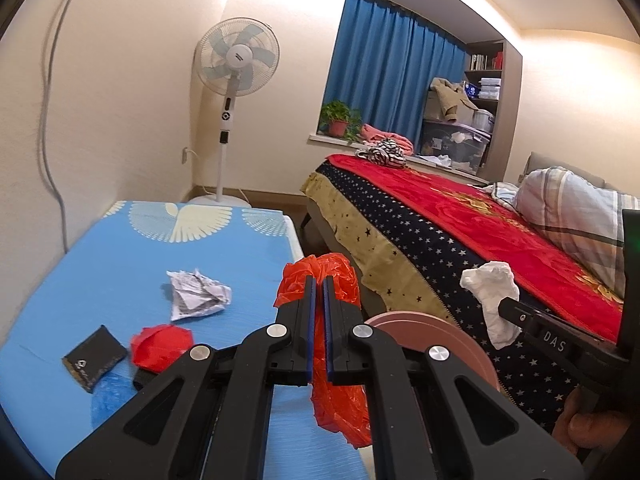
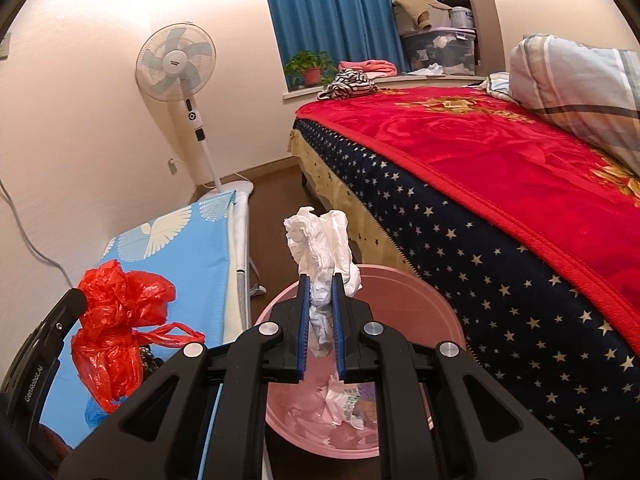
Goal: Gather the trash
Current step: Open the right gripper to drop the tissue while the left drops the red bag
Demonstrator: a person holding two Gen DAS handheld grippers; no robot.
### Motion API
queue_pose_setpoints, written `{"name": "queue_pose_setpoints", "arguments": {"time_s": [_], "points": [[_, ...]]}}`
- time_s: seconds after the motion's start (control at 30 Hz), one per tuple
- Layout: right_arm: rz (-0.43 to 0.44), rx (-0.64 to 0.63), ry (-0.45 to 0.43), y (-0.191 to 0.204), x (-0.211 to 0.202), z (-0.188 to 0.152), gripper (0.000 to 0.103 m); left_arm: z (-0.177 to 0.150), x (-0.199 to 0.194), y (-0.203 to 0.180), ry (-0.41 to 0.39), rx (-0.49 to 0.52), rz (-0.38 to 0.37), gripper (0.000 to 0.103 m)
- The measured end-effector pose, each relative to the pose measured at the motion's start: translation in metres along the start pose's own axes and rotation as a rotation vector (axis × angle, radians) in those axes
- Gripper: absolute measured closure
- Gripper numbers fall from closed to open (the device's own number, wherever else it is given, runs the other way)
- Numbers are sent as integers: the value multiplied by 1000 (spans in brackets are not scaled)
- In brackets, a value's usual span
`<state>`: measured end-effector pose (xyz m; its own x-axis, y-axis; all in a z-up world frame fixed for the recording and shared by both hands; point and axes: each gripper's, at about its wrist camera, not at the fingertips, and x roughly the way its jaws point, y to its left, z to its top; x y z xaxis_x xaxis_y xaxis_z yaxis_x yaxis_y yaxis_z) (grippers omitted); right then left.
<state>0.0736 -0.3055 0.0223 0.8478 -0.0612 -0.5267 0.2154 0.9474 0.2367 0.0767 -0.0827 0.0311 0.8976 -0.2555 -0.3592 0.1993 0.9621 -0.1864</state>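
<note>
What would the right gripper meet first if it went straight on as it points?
Probably the far rim of the pink bin just past the tissue held by the right gripper; depth is unclear.

Black fingers (image 1: pixel 308 292), blue pads (image 2: pixel 306 320)

text: "DAS" on right gripper (image 1: pixel 507 305) body, white raised letters, seen from left wrist | text: "GenRobot.AI" on left gripper (image 2: pixel 76 294) body, white letters running along its side, seen from right wrist | fan (image 1: pixel 237 55) hub label: too small to read | crumpled paper (image 1: pixel 198 294) print: illegible
</note>
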Motion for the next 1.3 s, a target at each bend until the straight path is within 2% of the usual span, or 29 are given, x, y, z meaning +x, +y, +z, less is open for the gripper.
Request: {"name": "queue_pose_setpoints", "arguments": {"time_s": [0.53, 0.87, 0.97, 1.0, 1.03, 1.07, 1.3], "points": [[-86, 24, 20, -22, 9, 1, 92, -12, 37, -34, 65, 7, -133, 100], [-124, 44, 29, -35, 17, 4, 92, -20, 60, -53, 101, 29, -171, 100], [-143, 52, 25, -37, 18, 6, 87, -21, 67, -53, 125, 20, -202, 99], [-146, 56, 27, -37, 19, 5, 78, -22, 69, -53, 137, 13, -209, 97], [-152, 63, 27, -38, 19, 5, 68, -24, 71, -52, 149, 4, -214, 88], [-161, 68, 28, -39, 19, 6, 64, -25, 72, -50, 155, -3, -210, 78], [-141, 78, 27, -37, 18, 3, 62, -25, 63, -34, 149, -31, -164, 77]]}}
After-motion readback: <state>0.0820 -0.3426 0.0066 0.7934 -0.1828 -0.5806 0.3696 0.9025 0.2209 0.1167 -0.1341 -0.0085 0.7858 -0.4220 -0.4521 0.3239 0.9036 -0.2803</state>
